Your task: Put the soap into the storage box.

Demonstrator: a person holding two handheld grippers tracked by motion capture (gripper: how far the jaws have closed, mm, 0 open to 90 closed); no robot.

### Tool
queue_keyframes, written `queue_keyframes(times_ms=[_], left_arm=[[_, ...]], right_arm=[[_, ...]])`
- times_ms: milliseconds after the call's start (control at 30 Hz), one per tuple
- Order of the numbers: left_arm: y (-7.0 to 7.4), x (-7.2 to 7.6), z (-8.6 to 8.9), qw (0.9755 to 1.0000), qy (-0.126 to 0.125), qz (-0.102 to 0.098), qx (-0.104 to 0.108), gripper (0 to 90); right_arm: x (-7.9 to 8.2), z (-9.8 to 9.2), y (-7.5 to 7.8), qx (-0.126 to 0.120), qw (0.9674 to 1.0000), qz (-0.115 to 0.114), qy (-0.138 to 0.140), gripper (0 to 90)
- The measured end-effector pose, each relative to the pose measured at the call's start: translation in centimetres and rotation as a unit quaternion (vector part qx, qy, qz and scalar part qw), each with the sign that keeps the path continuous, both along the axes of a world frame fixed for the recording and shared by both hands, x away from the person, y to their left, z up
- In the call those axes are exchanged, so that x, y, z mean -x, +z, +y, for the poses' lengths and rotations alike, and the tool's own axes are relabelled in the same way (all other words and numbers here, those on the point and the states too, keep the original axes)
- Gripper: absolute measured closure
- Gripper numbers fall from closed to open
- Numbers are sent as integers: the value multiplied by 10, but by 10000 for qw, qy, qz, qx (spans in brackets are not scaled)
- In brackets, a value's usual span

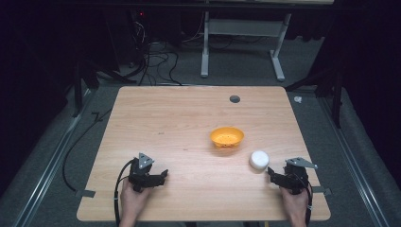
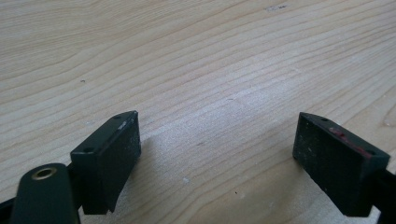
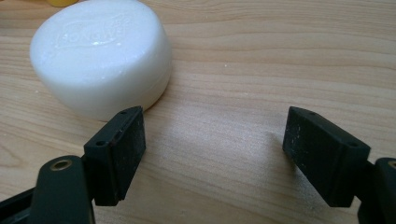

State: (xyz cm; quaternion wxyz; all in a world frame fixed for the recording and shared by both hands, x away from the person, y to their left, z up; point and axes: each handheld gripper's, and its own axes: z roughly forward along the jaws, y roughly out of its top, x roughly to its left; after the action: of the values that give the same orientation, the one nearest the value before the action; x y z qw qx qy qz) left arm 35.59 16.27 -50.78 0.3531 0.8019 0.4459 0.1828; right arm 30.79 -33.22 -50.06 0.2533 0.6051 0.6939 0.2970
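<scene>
Soap (image 3: pixel 100 56) is seen at upper left of right gripper view, just beyond left jaw tip, off centre of gap; it is a round puck, flat on table (image 1: pixel 189 118), no long axis.

In high view soap (image 1: pixel 259 160) lies lower right of centre, just beside right gripper (image 1: pixel 279 178), below-right of yellow bowl (image 1: pixel 227 136).

Right gripper (image 3: pixel 212 140) is held wide open, nothing is gripped, soap not touched.

Left gripper (image 1: pixel 158 178) is well apart at lower left, also wide open, empty over bare wood.
</scene>
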Motion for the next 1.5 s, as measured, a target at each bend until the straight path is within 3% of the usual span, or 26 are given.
queue_keyframes(times_ms=[833, 1500], left_arm=[[0, 0, 0, 10000, 1, 0, 1, 156], [0, 0, 0, 10000, 1, 0, 1, 156]], right_arm=[[18, 19, 10, -22, 9994, -183, 291, 219], [0, 39, 16, -40, 9984, -104, 550, 156]])
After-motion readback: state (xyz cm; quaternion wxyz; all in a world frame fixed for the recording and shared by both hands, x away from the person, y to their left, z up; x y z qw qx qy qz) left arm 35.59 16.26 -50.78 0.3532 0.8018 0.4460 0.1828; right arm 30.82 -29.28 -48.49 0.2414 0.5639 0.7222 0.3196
